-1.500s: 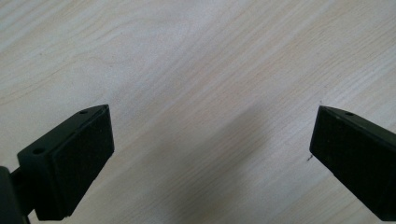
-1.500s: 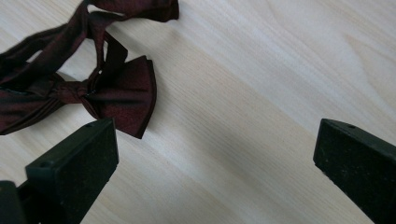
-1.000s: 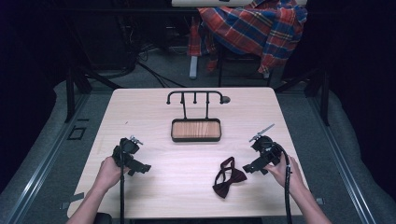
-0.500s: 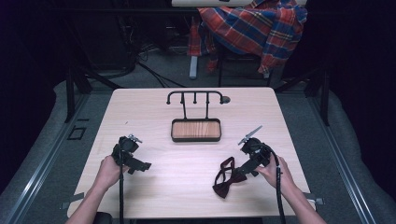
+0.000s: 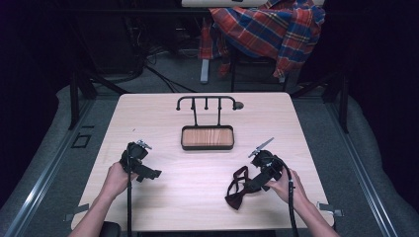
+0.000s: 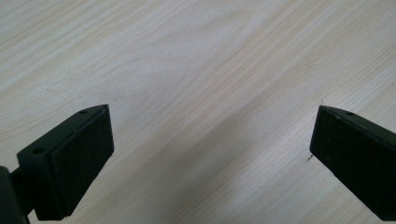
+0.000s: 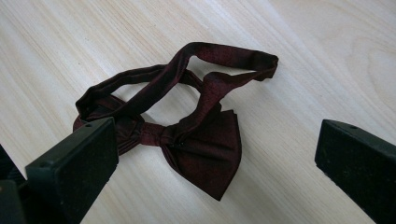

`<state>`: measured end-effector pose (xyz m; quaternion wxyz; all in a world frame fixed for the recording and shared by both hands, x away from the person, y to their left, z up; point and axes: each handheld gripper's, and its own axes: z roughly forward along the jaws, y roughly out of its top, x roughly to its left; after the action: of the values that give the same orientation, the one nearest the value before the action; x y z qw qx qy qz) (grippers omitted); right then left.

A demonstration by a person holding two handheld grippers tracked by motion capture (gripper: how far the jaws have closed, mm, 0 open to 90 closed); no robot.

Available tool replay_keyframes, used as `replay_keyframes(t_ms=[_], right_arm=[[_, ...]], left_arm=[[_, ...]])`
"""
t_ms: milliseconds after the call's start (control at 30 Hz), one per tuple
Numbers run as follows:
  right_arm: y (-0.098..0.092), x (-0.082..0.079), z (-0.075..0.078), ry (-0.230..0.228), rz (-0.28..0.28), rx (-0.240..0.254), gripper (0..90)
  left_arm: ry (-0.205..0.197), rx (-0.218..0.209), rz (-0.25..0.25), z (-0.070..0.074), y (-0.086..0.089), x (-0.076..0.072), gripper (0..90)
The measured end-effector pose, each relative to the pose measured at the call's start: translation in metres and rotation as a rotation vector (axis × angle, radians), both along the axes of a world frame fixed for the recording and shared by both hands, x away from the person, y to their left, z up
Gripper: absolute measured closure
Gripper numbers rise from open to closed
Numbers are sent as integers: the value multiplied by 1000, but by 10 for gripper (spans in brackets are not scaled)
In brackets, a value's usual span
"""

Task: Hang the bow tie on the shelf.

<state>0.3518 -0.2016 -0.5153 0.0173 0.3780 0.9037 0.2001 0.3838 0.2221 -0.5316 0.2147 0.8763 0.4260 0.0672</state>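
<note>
Bow tie: a dark maroon bow tie (image 7: 187, 135) lies flat on the light wooden table (image 5: 163, 121), at the near right part of it, with its neck strap (image 7: 219, 53) looped loosely above the knot; in the high view the bow tie (image 5: 236, 190) sits just left of the right gripper.
Right gripper: the right gripper (image 5: 253, 185) is held low over the table in the person's right hand (image 5: 284, 185), pointing left toward the bow tie. In the right gripper view its two black jaws stand wide apart with nothing pinched; the left jaw overlaps one wing of the bow, the right jaw is well clear over bare wood. Whether the left jaw touches the fabric cannot be told.
Left gripper: the left gripper (image 5: 148, 174) is held in the left hand (image 5: 116, 178) over the near left part of the table, well apart from the bow tie. In the left gripper view its jaws are spread wide, with bare wood between them.
Tray: a small wooden tray with a dark rim (image 5: 207, 146) sits at the table's middle, beyond both grippers.
Rack: a black hook rack (image 5: 206, 101) stands just behind the tray.
Background: a plaid cloth (image 5: 267, 29) hangs over something beyond the far edge.
</note>
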Motion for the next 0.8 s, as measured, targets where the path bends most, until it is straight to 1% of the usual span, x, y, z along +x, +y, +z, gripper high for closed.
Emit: replay_keyframes(t_ms=[33,100,133,167,233,267,300,333,367,400,433,467,500,533,567,700,800], right_arm=[[1,0,-1,-1,-3,-2,0],[6,1,-7,6,-8,10,0],[8,3,-8,5,1,-11,0],[10,4,-11,8,6,-20,0],[16,6,-16,23,14,-22,0],[18,7,-18,28,23,-40,0],[21,8,-20,39,28,-44,13],[23,7,-22,41,32,-38,43],[25,7,-24,46,42,-49,108],[27,7,-25,63,55,-57,147],[29,7,-27,74,65,-57,150],[29,7,-27,74,65,-57,150],[31,6,-27,69,75,-67,206],[31,6,-26,67,79,-65,223],[31,6,-26,63,77,-72,249],[30,7,-27,70,63,-75,281],[29,6,-26,62,51,-88,332]], left_arm=[[-3,3,-1,1,-1,-1,0],[-4,0,-3,1,-1,-1,0],[0,-3,-4,1,0,-2,0],[-3,-2,-2,1,0,-2,0],[1,-3,4,0,3,-3,0],[3,0,9,0,4,-4,0],[10,13,15,0,5,-4,0],[11,19,18,-2,6,-4,0],[19,23,18,-2,7,-4,0],[25,29,13,-3,7,-4,0],[28,33,11,-3,6,-4,0],[28,33,11,-3,6,-4,0],[30,29,9,-3,5,-5,0],[29,31,6,-3,4,-5,0],[30,31,2,-3,4,-6,0],[29,32,5,-2,5,-7,0],[29,33,2,-2,5,-8,0]])
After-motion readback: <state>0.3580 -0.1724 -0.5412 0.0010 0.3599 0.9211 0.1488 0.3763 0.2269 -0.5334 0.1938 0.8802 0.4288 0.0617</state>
